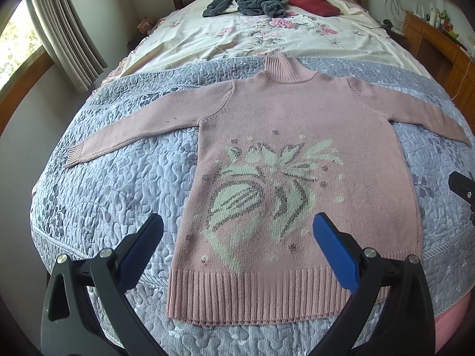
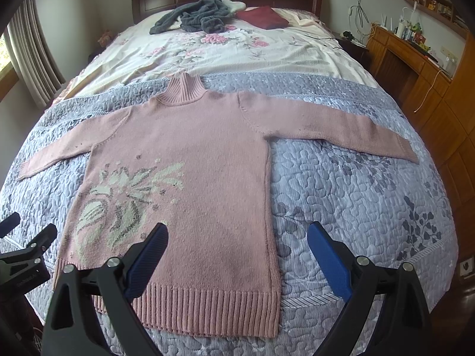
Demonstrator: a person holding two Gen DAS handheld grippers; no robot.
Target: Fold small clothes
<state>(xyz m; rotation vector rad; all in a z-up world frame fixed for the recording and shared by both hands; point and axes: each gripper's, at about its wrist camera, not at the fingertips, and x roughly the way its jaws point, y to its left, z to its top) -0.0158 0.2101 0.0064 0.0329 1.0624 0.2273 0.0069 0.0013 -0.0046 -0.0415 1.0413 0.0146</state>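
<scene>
Pink ribbed-hem knit sweater (image 1: 285,136) (cream leaf motif) lies flat, sleeves toward 9 and 3 o'clock, on quilted grey bedspread (image 1: 124,195); left gripper (image 1: 237,228) and right gripper (image 2: 237,237) jaws apart, empty.

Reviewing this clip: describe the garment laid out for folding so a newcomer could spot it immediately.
On the bed, look at the grey-blue quilt covering its near half. Spread flat there, sleeves out, is the pink sweater. Unlike the grey garment and dark red one by the headboard, it has a ribbed high collar and pale floral knit.
</scene>
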